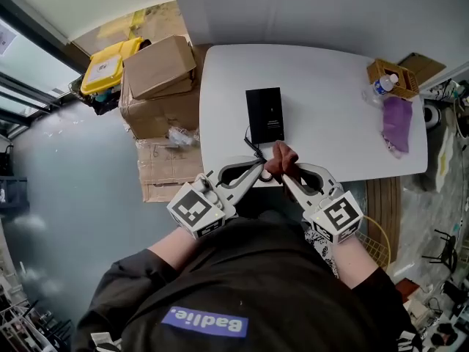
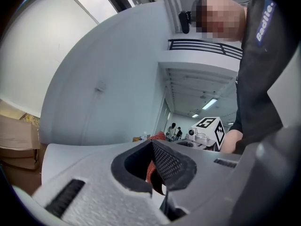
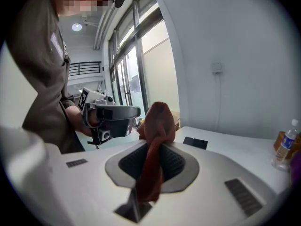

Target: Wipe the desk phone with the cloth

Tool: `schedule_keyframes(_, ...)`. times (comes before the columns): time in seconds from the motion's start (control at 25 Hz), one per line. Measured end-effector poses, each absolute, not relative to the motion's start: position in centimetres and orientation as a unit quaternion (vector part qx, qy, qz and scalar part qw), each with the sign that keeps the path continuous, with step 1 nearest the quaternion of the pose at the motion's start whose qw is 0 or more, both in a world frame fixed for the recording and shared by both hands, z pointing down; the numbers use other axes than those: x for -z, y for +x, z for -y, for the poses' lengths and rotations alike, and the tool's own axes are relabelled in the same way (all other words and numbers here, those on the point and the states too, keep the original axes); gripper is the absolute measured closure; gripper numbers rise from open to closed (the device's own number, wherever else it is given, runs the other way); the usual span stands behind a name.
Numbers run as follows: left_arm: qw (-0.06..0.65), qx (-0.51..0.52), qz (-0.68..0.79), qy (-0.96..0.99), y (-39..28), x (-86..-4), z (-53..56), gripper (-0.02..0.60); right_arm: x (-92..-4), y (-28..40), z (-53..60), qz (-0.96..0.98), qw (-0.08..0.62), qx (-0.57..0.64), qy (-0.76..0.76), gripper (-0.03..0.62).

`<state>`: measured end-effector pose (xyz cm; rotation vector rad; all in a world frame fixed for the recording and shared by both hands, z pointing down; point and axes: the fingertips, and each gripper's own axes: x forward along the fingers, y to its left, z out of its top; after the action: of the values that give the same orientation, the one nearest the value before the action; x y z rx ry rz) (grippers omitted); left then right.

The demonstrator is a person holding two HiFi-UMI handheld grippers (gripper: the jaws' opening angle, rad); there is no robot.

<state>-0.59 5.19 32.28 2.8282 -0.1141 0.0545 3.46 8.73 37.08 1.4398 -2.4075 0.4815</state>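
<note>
The black desk phone (image 1: pixel 264 114) lies flat on the white table (image 1: pixel 330 138), its cord trailing toward the near edge. A bunched reddish-brown cloth (image 1: pixel 281 160) hangs over that front edge, held from both sides. My left gripper (image 1: pixel 258 169) comes in from the left and is shut on the cloth (image 2: pixel 151 173). My right gripper (image 1: pixel 287 178) comes in from the right and is shut on the same cloth (image 3: pixel 157 126), which sticks up between its jaws. In the right gripper view the phone (image 3: pixel 194 142) sits just beyond the cloth and the left gripper (image 3: pixel 110 117) faces it.
Cardboard boxes (image 1: pixel 157 72) and a yellow bin (image 1: pixel 110 63) stand left of the table. At the table's far right are a water bottle (image 1: pixel 381 86), a wooden basket (image 1: pixel 392 75) and a purple cloth (image 1: pixel 397 123). A wall runs behind the table.
</note>
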Motion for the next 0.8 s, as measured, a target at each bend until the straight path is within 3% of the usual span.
schedule_keyframes(0.8, 0.172, -0.022, 0.106, 0.979, 7.3, -35.4, 0.5, 0.566, -42.9, 16.3, 0.7, 0.828, 0.119, -0.191, 0.514, 0.523)
